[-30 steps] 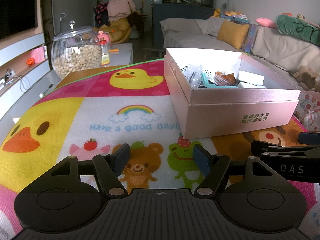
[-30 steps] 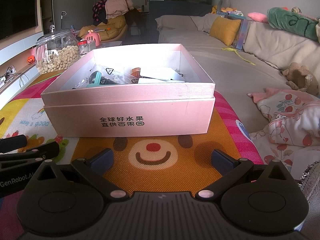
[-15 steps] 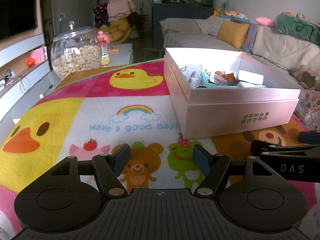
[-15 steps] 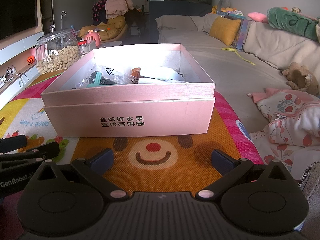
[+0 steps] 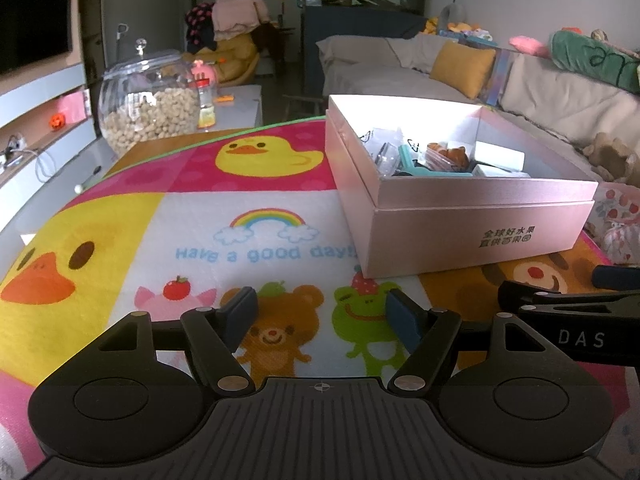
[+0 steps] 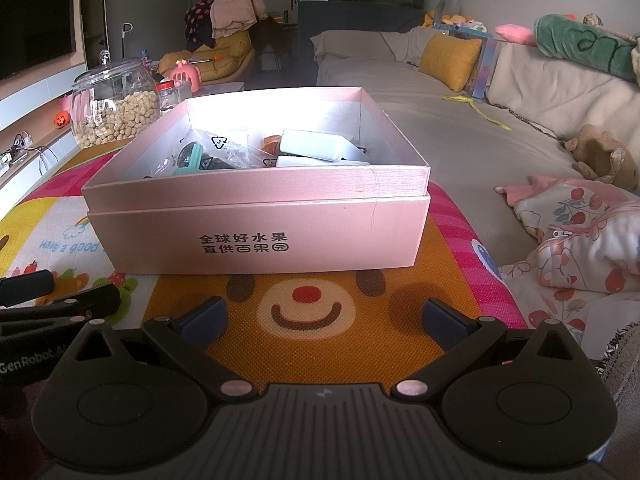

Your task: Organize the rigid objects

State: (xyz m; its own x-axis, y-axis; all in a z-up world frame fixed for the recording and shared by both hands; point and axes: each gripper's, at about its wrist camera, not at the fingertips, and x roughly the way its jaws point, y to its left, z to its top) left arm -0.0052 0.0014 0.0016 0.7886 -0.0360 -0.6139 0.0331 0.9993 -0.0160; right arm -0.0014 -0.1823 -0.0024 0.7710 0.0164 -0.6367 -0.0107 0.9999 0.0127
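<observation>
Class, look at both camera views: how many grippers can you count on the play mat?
2. The left gripper rests open over the bear and frog pictures; the right gripper rests open over the smiling bear face, before the pink box.

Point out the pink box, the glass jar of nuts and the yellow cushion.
pink box (image 6: 260,240): right wrist view, front wall.
glass jar of nuts (image 5: 150,114): left wrist view, belly.
yellow cushion (image 6: 450,60): right wrist view, front face.
</observation>
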